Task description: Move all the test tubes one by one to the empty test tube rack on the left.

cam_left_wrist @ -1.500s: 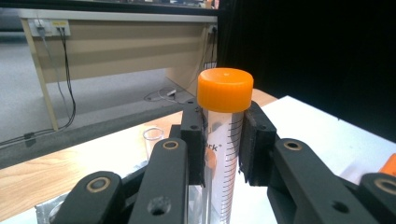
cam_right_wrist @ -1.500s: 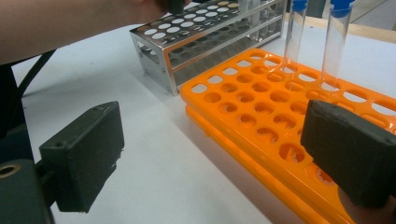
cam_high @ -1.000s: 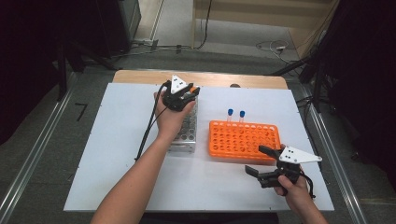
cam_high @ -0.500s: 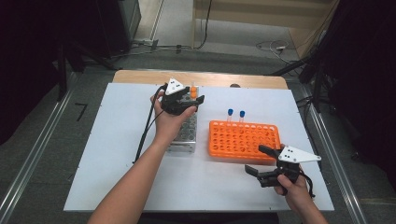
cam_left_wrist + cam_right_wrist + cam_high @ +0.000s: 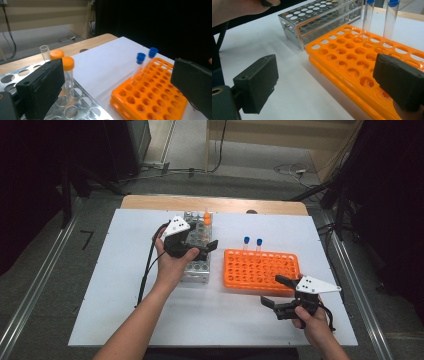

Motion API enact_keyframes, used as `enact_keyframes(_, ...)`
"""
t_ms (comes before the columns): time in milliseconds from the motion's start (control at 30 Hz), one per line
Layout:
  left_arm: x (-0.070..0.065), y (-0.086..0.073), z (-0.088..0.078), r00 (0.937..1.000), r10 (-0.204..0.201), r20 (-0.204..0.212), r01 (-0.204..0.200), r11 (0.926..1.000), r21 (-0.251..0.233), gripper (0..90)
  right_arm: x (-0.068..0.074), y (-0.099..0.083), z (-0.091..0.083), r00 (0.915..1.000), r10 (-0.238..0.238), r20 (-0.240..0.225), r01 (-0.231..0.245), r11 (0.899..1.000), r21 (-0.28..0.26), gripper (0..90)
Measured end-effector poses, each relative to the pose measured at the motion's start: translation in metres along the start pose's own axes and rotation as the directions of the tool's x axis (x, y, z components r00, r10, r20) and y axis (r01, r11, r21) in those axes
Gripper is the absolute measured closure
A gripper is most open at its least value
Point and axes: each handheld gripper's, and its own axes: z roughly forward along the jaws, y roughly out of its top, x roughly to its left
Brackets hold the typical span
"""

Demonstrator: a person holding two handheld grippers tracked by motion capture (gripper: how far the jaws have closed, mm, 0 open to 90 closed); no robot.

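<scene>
Two orange-capped tubes [image 5: 67,71]: standing in the metal rack [image 5: 199,251], far end, side by side.
Left gripper [image 5: 207,249]: my jaws have just been opening and now stand wide apart, nothing between them; a second ago this hand was over the rack's far end, now it has drawn back toward me.
Meaning: I judge a tube freshly set down and released.
Right gripper [image 5: 272,291]: fingers apart, empty, beside the orange rack [image 5: 260,270].
Blue-capped tubes [image 5: 252,243]: upright in the orange rack.
</scene>
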Motion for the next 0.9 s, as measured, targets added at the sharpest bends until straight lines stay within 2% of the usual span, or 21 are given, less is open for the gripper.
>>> enact_keyframes(167, -0.013, -0.006, -0.014, 0.9999, 0.012, 0.009, -0.012, 0.9999, 0.001, 0.0, -0.001, 0.002, 0.0, 0.9999, 0.0, 0.012, 0.0, 1.0, -0.003, 4.6)
enact_keyframes(433, -0.029, -0.03, -0.03, 0.999, -0.028, 0.035, 0.029, 0.9994, -0.019, 0.0, -0.007, 0.008, 0.002, 0.9983, 0.015, 0.057, -0.014, 1.0, -0.008, 4.6)
enact_keyframes(600, -0.03, -0.04, -0.039, 0.9986, -0.035, 0.039, 0.036, 0.9994, -0.005, 0.0, -0.01, 0.015, 0.007, 0.9964, 0.004, 0.085, -0.004, 1.0, -0.001, 4.6)
enact_keyframes(700, -0.03, -0.044, -0.045, 0.9986, -0.031, 0.042, 0.031, 0.9995, -0.01, 0.0, -0.014, 0.02, 0.011, 0.995, 0.018, 0.099, -0.018, 1.0, 0.004, 4.6)
enact_keyframes(833, -0.027, -0.048, -0.048, 0.9982, -0.038, 0.046, 0.039, 0.9992, -0.006, 0.0, -0.022, 0.028, 0.019, 0.9884, 0.025, 0.15, -0.033, 0.998, 0.05, 4.6)
enact_keyframes(900, -0.027, -0.049, -0.049, 0.998, -0.04, 0.049, 0.04, 0.9992, -0.006, 0.0, -0.026, 0.031, 0.024, 0.9867, 0.031, 0.16, -0.041, 0.997, 0.062, 4.6)
